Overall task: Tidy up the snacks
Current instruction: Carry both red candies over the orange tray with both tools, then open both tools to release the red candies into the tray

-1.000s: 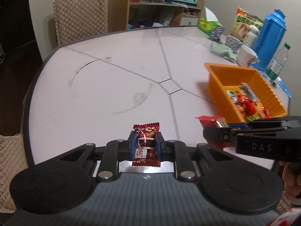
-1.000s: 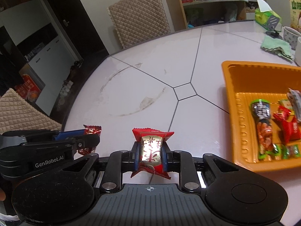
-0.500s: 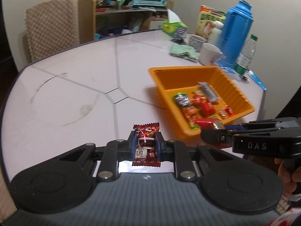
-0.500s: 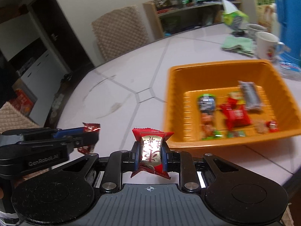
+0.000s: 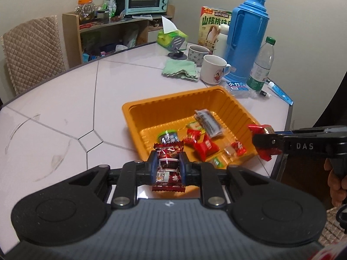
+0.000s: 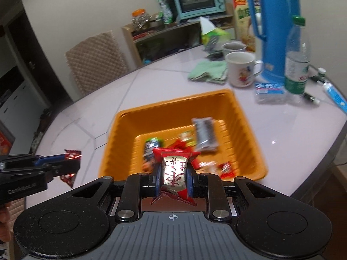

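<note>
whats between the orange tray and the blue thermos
In the left wrist view, a white mug and a flat blue packet lie between the tray and the thermos.

Orange tray [image 5: 138, 117] lies open-topped ahead of me, nothing over it. Behind it mug [image 5: 213, 72], blue flask [image 5: 247, 39] and water bottle [image 5: 261, 65] crowd the far edge. My left, bare table [image 5: 54, 108].

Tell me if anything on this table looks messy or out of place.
Mostly tidy. The green cloth lies crumpled beside the white mug, and grey scuff marks smear the table left of the orange tray.
</note>
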`<action>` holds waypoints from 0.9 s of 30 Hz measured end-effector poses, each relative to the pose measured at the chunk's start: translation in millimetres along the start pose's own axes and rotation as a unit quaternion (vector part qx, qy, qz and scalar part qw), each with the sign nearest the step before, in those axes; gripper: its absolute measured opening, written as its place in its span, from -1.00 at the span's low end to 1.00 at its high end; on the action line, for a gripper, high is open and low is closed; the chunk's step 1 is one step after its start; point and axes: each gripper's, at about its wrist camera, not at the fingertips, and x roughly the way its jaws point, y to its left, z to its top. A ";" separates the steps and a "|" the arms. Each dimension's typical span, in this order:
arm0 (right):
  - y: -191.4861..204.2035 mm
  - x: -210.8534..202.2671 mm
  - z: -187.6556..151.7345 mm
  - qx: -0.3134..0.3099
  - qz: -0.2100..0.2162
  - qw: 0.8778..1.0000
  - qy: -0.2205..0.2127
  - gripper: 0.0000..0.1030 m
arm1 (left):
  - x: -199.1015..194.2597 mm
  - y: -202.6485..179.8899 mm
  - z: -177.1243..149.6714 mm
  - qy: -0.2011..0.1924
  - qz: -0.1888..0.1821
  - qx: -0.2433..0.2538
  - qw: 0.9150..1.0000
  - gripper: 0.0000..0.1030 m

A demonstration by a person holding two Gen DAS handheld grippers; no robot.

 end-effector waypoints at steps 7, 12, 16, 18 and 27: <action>-34.3 14.2 20.2 0.007 -0.014 1.000 -0.003 -0.54 | 27.5 -6.5 18.3 0.006 0.009 0.003 1.000 -0.65; -45.4 30.5 29.2 0.006 -0.020 1.000 0.001 -0.54 | 45.1 -4.9 26.8 0.013 0.019 0.004 1.000 -0.65; -53.1 43.5 34.6 0.012 -0.022 1.000 0.006 -0.54 | 54.9 -2.4 31.6 0.019 0.024 0.000 1.000 -0.65; -55.4 48.8 36.0 0.011 -0.024 1.000 0.009 -0.54 | 59.0 -1.8 33.4 0.021 0.026 0.000 0.999 -0.65; -62.2 67.9 41.2 0.008 -0.031 0.999 0.019 -0.54 | 70.5 1.9 38.6 0.028 0.029 -0.002 0.999 -0.64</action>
